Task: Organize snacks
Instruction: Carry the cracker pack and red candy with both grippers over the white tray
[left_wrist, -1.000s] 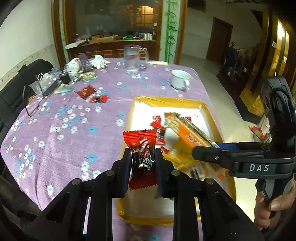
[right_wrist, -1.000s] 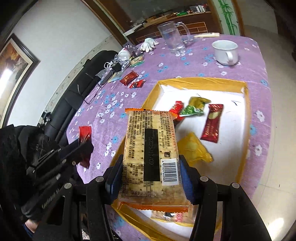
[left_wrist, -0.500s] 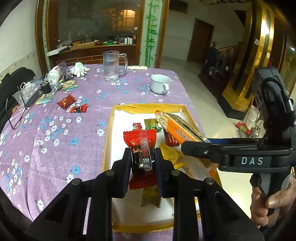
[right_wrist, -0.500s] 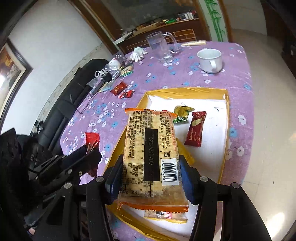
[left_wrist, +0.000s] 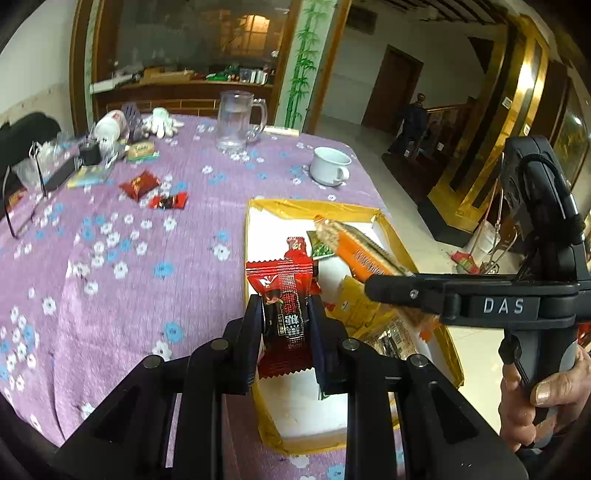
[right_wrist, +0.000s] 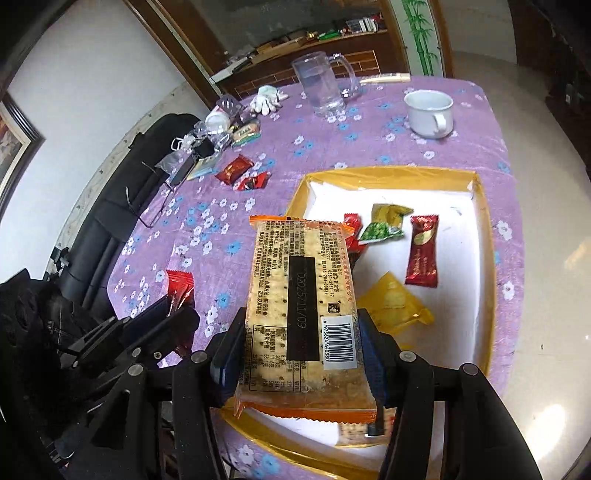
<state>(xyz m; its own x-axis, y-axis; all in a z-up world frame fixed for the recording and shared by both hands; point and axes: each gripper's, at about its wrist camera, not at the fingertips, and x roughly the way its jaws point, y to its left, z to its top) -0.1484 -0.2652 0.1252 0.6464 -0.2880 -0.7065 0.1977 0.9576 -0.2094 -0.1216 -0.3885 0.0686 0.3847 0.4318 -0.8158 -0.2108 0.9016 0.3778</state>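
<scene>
1. Snacks already lie in the yellow-rimmed tray (right_wrist: 484, 236), so I judge both packets go there.
2. My left gripper (left_wrist: 286, 325) pinches a red packet (left_wrist: 284, 295) above the tray's near edge.
3. My right gripper (right_wrist: 301, 350) clamps the cracker pack (right_wrist: 301, 295) by its sides, above the tray.

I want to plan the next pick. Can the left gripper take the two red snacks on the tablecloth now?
Probably not yet: the left gripper is shut on a red snack packet, so its jaws are full. The two red snacks lie uncovered on the cloth.
</scene>
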